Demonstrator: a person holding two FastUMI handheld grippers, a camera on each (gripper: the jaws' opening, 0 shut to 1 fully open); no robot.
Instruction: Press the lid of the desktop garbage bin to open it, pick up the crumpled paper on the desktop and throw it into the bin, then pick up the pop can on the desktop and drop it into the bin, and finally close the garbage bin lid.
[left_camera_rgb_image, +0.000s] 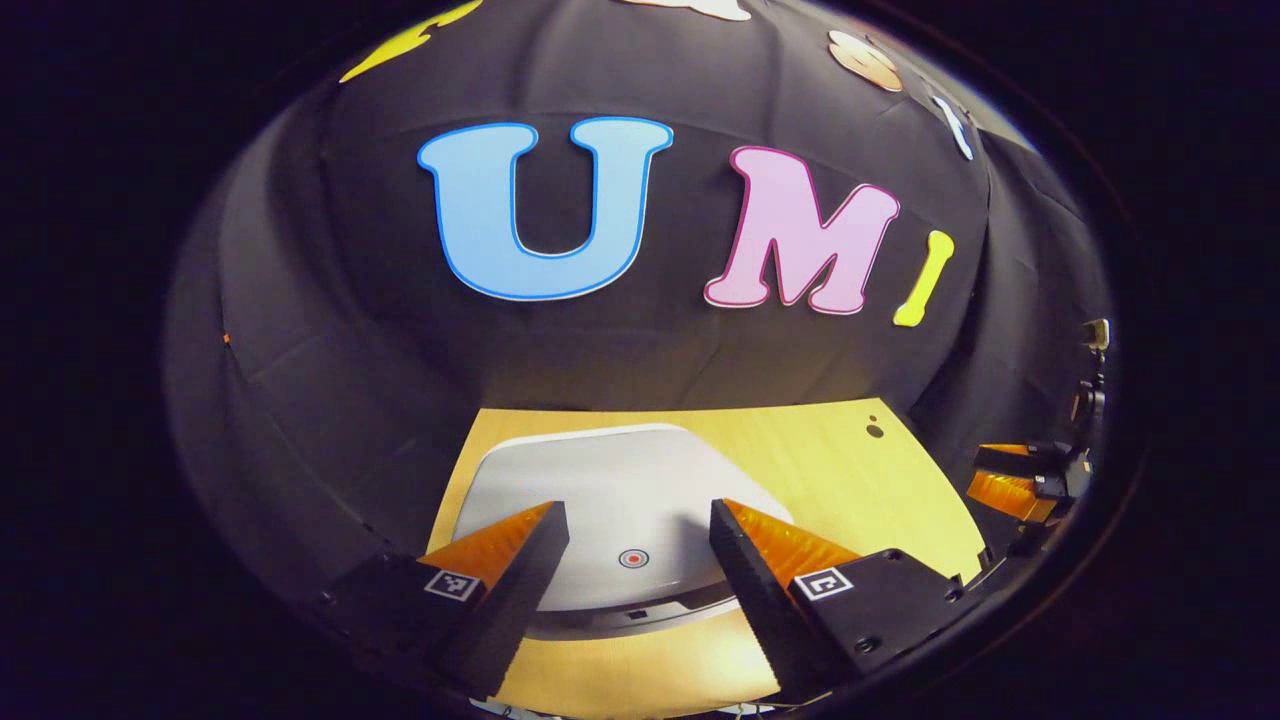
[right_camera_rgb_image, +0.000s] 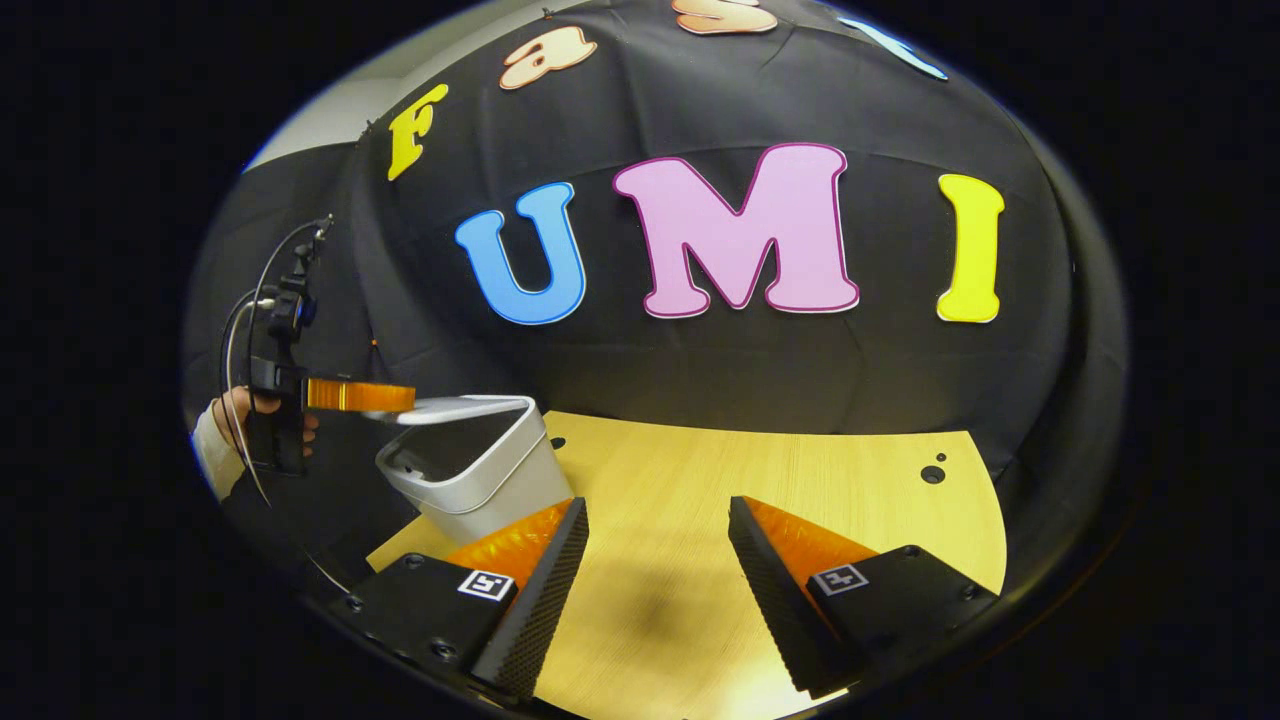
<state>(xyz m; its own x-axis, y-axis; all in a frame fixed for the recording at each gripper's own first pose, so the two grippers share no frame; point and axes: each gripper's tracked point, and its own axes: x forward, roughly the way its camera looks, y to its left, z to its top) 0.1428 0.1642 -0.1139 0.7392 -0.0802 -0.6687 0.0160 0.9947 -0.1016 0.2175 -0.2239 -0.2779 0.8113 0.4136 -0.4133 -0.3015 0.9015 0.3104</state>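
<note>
White bin lid (left_camera_rgb_image: 620, 500) under left claw (left_camera_rgb_image: 640, 530)

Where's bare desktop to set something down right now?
Free: the light wooden desktop from the white plastic bin across to the two small dark holes, ahead of the open right gripper. Crowded: the bin's corner, left gripper over its lid.

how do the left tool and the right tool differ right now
The left tool is over the garbage bin's lid; the right tool is over bare desktop. In the right gripper view, the left tool sits at the raised lid's edge above the bin, while the right tool hangs apart from the bin. Shared: both are open and hold nothing.
</note>
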